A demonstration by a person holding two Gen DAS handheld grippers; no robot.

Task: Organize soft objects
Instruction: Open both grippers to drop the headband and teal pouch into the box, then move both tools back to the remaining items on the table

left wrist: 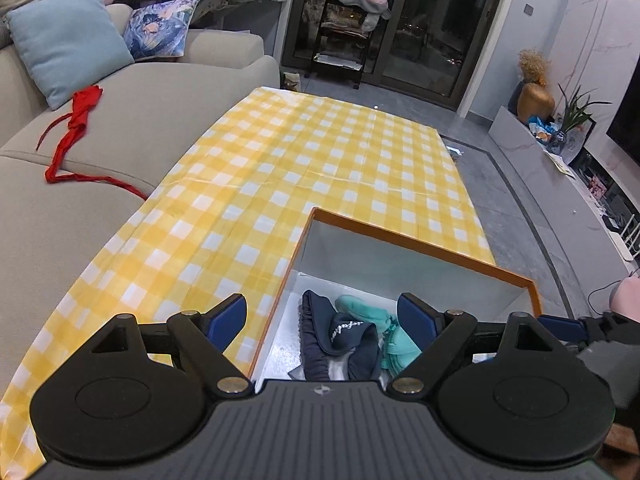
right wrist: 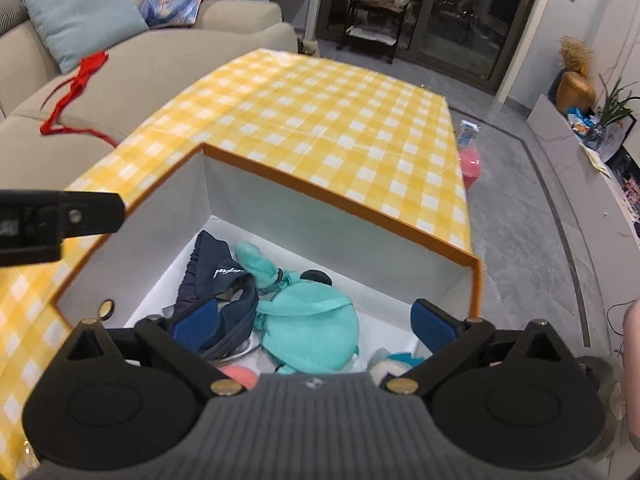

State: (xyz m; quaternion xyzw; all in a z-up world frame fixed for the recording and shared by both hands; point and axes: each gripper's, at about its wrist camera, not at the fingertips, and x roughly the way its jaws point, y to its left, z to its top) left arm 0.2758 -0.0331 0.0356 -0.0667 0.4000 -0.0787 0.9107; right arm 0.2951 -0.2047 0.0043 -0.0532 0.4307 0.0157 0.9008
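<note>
An orange-rimmed box (left wrist: 400, 240) with a white inside stands on the yellow checked tablecloth (left wrist: 300, 152). In it lie a navy garment (left wrist: 344, 336) and a teal soft item (left wrist: 360, 308). My left gripper (left wrist: 322, 318) hovers open over the box's left wall, nothing between its pads. In the right wrist view the box (right wrist: 340, 196) holds the navy garment (right wrist: 216, 276), a teal plush pouch (right wrist: 308, 324), a pink piece (right wrist: 240, 376) and a white-and-blue piece (right wrist: 396, 362). My right gripper (right wrist: 316, 322) hangs open above them, gripping nothing. A red cloth (left wrist: 76, 120) lies on the sofa.
A beige sofa (left wrist: 120, 128) with a light-blue cushion (left wrist: 68, 44) and a patterned cushion (left wrist: 160, 28) runs along the table's left side. A pink bottle (right wrist: 470, 160) stands on the floor past the right edge. A black shelf (left wrist: 344, 40) and a low console (left wrist: 560, 160) stand beyond.
</note>
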